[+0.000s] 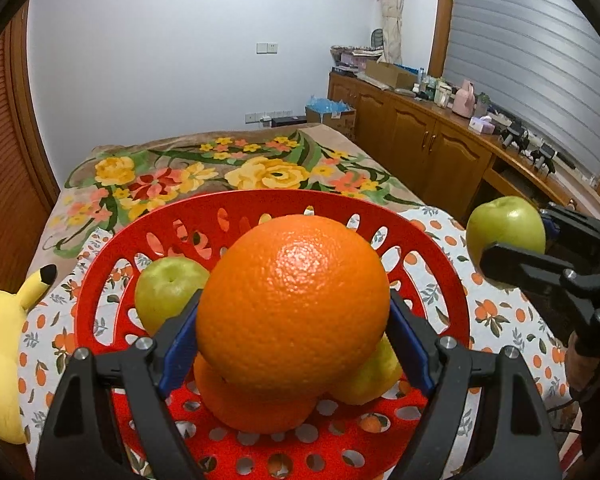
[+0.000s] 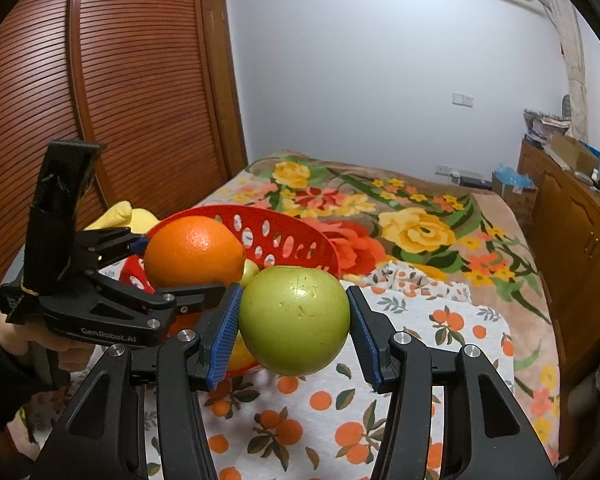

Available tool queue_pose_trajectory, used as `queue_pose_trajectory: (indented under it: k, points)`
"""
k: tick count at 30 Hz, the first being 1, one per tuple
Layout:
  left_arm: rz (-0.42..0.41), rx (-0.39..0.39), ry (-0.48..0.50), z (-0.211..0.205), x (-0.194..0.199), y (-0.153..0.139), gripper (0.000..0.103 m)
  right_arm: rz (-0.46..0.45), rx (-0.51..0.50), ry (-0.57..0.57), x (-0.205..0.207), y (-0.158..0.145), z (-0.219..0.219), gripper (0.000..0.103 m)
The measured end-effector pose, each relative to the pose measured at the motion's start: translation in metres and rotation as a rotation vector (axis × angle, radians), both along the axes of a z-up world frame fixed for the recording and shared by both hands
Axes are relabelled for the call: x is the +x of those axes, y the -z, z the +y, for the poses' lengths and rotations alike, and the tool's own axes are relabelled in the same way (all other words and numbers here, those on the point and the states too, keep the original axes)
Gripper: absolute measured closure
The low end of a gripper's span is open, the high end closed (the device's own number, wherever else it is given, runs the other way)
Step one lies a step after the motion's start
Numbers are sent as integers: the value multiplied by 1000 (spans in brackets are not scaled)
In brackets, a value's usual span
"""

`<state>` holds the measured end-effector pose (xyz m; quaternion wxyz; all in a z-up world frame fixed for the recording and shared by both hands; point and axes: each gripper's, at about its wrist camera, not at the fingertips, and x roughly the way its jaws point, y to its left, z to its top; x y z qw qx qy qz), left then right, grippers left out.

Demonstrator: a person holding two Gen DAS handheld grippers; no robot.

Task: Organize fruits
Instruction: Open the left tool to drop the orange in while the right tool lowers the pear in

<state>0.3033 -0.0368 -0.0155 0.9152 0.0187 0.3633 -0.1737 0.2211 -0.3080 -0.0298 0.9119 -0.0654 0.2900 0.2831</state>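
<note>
Left tongs (image 1: 294, 320), ribbed blue pads pressed to either side of a pebbled, glossy orange (image 1: 294, 304), hold it above a round red perforated plastic basket (image 1: 432, 248). Within the basket lie a smooth green apple (image 1: 168, 292), a second orange (image 1: 256, 404) and a yellowish fruit (image 1: 374, 376). Right tongs (image 2: 294, 320) clamp a waxy, faintly dimpled green apple (image 2: 294, 320) just beside the basket rim, over an orange-print cloth (image 2: 440, 344) spread on a floral-blanketed bed (image 2: 420, 232)
</note>
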Motion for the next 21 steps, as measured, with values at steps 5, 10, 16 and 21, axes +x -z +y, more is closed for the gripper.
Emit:
queue_pose_trajectory:
  k: [5, 10, 16, 21]
  points:
    - [4, -13, 5, 1, 2, 0, 19, 8, -1, 1, 1, 3, 1, 50]
    - [4, -21, 9, 1, 3, 1, 18, 11, -1, 0, 2, 3, 2, 50]
    - [11, -20, -12, 6, 3, 5, 18, 11, -10, 5, 3, 6, 5, 50]
    - [-43, -67, -45, 19, -10, -7, 18, 7, -15, 3, 4, 7, 6, 50]
